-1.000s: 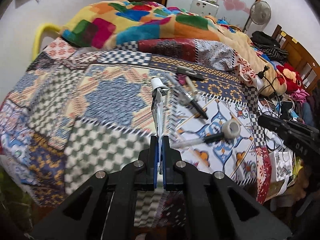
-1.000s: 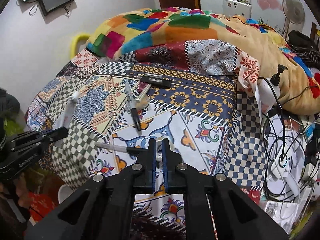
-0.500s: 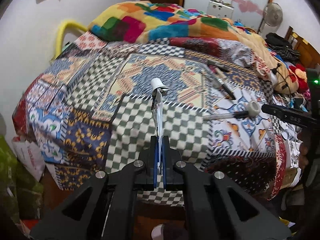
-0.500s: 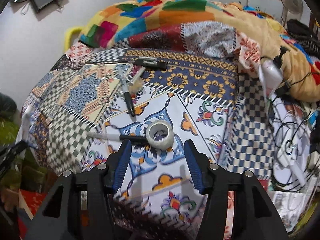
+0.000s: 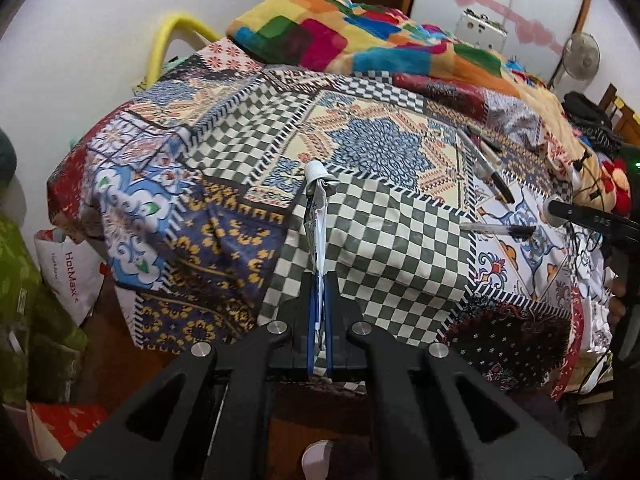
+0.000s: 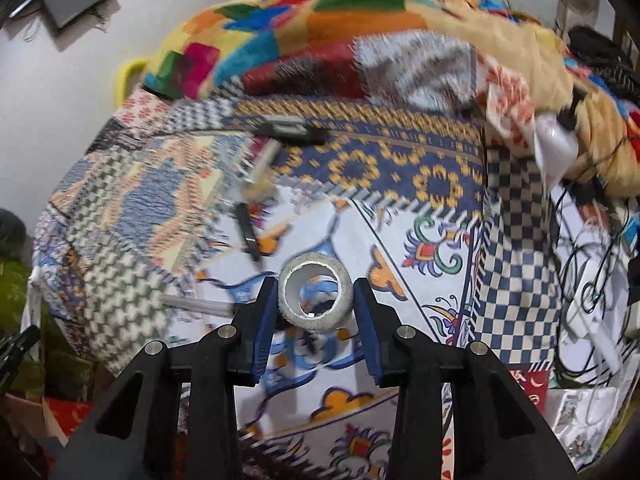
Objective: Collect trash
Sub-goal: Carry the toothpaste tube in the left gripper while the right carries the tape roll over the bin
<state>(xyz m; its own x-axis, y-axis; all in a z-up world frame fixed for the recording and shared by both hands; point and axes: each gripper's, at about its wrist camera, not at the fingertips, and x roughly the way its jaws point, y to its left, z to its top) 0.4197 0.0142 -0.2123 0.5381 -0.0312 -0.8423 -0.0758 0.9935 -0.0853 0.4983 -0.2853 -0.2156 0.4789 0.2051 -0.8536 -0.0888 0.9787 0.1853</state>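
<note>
My left gripper (image 5: 318,280) is shut on the flat end of a squeezed white tube (image 5: 316,220). The tube's white cap (image 5: 314,170) points away, over the bed's front corner. A grey tape roll (image 6: 338,316) lies on the patchwork bedsheet (image 6: 420,272) with its hole towards the camera. My right gripper (image 6: 316,300) straddles the roll, jaws closing, and the blue pads touch its two sides. In the left wrist view one of the right gripper's fingers (image 5: 588,218) shows at the far right, over the sheet.
Pens (image 6: 248,232) and a black flat object (image 6: 288,130) lie on the sheet behind the roll. A clear pen (image 6: 196,304) lies to its left. Cables and a charger (image 6: 588,292) crowd the right side. Bags (image 5: 72,268) stand on the floor left of the bed.
The left gripper has carried the tube leftwards, from over the bed to its front corner. The right gripper opened, sank onto the tape roll and is now narrowed around it.
</note>
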